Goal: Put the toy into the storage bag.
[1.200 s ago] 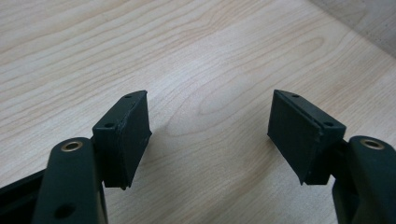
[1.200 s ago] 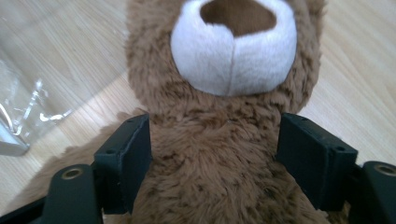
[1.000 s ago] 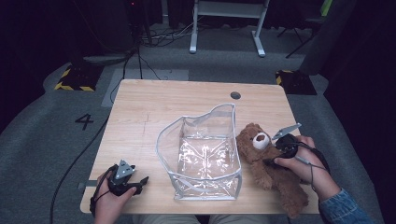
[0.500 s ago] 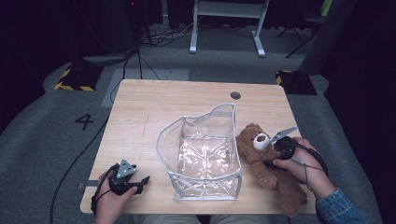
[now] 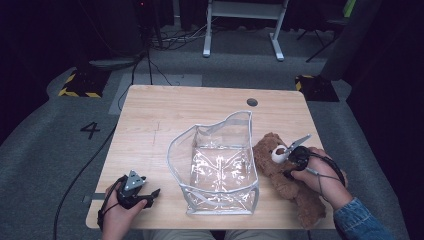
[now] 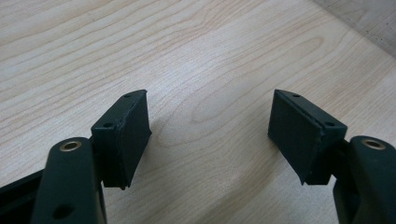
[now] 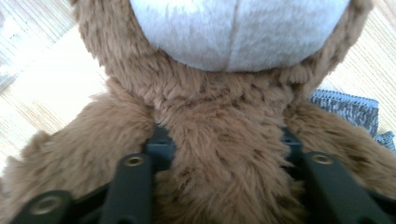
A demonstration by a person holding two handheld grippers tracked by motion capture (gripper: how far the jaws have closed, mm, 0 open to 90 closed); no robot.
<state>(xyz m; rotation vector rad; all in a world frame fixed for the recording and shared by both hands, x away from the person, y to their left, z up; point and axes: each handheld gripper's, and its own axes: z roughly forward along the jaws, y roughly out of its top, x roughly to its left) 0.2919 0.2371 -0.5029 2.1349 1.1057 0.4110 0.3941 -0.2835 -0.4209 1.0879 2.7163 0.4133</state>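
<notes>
Right gripper (image 7: 224,154), jaws just closing, pinches the soft, light teddy bear (image 5: 285,175) at its compressible chest below the muzzle; left gripper (image 6: 210,135) gapes empty.

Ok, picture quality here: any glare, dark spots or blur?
High view: table lit, room around it dark, glare on the clear bag. Left gripper view: sharp wood grain. Right gripper view: bear close and soft, table behind washed out.

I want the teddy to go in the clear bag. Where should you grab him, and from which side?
Around the chest, just under the chin, from above: the teddy bear lies on his back, soft and narrow there. The right gripper has just been closing on that spot.
</notes>
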